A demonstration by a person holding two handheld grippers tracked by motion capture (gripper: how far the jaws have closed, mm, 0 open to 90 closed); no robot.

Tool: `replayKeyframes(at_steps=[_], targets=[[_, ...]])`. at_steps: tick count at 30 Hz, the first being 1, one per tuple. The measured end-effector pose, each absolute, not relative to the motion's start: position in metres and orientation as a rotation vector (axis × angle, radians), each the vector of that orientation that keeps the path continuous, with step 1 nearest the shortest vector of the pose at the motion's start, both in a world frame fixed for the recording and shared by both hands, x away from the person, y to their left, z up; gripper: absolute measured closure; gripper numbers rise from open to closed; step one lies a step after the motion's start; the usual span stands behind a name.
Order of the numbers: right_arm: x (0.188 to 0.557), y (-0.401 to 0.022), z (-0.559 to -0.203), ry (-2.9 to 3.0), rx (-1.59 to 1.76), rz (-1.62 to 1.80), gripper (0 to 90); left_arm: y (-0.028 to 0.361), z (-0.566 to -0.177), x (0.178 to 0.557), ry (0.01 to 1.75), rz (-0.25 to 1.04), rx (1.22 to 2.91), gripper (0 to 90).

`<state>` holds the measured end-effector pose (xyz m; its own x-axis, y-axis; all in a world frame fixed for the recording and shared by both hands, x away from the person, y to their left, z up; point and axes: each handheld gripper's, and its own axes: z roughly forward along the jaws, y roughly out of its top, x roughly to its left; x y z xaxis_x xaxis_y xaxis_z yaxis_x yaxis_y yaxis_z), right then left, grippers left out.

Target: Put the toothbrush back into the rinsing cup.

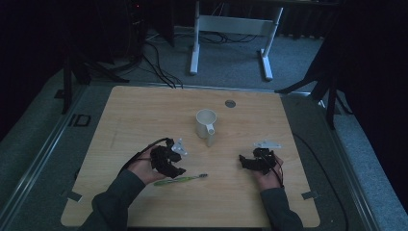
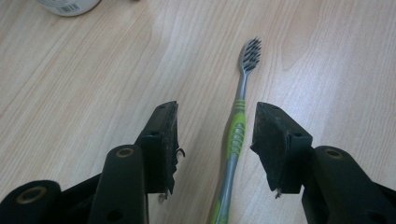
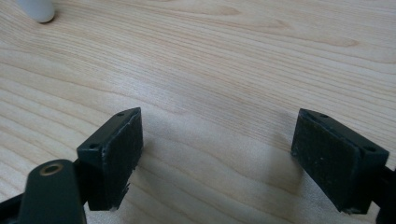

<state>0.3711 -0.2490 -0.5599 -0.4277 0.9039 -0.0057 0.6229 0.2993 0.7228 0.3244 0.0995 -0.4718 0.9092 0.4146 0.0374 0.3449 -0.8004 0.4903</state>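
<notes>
Tabletop point(image 1: 144, 115) of pale wood fills the middle of the high view, with a person's two sleeved forearms coming in from the bottom edge. Near its centre stands a white mug point(image 1: 206, 123), upright, its handle turned toward the person, well apart from both hands. Left of centre, the left gripper point(image 1: 174, 169) is held low over the wood, and the left gripper view looks along its two black jaws, which stand well apart with nothing pressed between their pads. Between those jaws, lying flat on the table, runs a green and grey toothbrush point(image 2: 236, 135); its handle passes through the gap without touching either pad, and its dark bristled head points away from the gripper. In the high view the toothbrush point(image 1: 180, 179) lies just below the left gripper, head toward the right. On the other side, the right gripper point(image 1: 248, 162) hovers over bare wood, and the right gripper view shows its jaws wide apart and holding nothing.
</notes>
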Motion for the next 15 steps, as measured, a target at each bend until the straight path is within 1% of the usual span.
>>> replayKeyframes(at_steps=[8, 15], targets=[[0.371, -0.249, -0.560, 2.159, 1.364, 0.918, 16.4, 0.095, -0.474, 0.325, 0.539, 0.163, 2.609, 53.4], [0.371, -0.249, -0.560, 2.159, 1.363, 0.918, 16.4, 0.088, -0.479, 0.327, 0.541, 0.106, 2.655, 56.1]])
